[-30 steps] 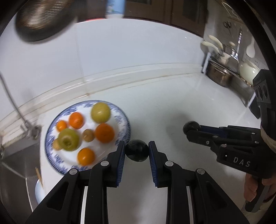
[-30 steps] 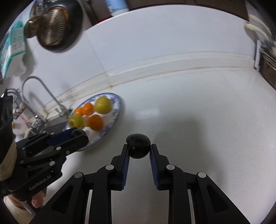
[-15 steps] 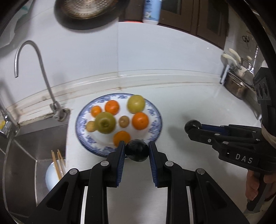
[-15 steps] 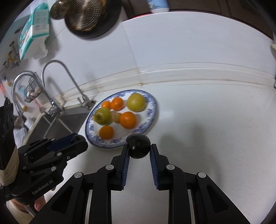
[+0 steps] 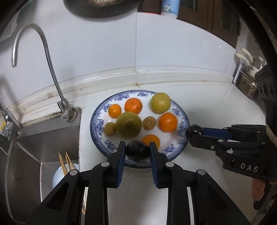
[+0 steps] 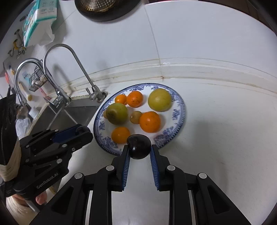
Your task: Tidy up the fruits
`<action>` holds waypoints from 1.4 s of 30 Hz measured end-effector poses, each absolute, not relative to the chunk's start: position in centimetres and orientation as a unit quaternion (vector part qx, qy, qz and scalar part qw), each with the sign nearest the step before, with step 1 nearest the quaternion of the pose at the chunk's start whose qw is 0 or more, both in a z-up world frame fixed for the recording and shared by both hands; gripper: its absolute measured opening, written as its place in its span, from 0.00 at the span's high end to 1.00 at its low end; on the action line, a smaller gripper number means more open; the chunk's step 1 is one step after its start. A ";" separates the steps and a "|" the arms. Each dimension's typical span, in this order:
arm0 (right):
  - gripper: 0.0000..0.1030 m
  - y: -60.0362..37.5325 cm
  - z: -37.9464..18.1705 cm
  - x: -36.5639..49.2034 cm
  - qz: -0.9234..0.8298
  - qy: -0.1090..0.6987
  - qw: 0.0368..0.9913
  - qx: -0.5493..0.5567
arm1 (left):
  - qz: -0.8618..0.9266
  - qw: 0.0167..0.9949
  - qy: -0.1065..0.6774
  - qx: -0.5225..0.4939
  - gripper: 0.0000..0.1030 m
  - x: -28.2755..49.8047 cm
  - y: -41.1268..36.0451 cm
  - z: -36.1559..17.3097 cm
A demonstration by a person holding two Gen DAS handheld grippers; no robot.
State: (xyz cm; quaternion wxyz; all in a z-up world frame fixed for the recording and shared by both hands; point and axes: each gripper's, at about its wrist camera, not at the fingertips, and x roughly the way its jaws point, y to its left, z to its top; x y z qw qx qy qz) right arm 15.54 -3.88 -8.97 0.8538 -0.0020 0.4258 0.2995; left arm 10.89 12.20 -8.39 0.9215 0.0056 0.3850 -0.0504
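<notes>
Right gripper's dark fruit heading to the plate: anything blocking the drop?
Partly. The dark fruit hangs over the plate's near rim; a small orange and a larger orange lie just beyond it. Bare plate shows between them.

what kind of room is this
Most likely a home kitchen: a steel sink with a curved faucet sits beside a white counter, a blue-rimmed plate of fruit rests on it, and a metal strainer hangs on the tiled wall.
</notes>
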 end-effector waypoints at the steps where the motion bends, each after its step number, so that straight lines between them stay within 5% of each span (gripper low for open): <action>1: 0.76 -3.6 -9.1 15.8 0.301 0.427 0.853 -0.006 | -0.050 0.920 0.389 0.007 0.74 11.3 12.4 -8.6; 19: 0.76 -1.4 -10.3 17.4 0.283 0.434 0.855 -0.021 | -0.075 0.911 0.403 0.037 0.73 14.2 13.2 -10.1; 23: 0.75 -1.4 -10.1 17.3 0.276 0.427 0.861 -0.022 | -0.077 0.915 0.394 0.034 0.55 14.1 13.5 -9.6; 27: 0.57 -1.9 -9.5 16.9 0.266 0.412 0.871 -0.018 | -0.064 0.920 0.384 0.037 0.55 13.2 13.4 -8.7; 31: 0.57 -3.0 -8.9 16.1 0.253 0.406 0.878 -0.016 | -0.045 0.928 0.370 0.021 0.54 11.0 13.1 -7.5; 42: 0.33 -9.6 -5.8 10.7 0.210 0.354 0.911 -0.014 | 0.006 0.944 0.331 -0.011 0.26 3.5 9.0 -4.1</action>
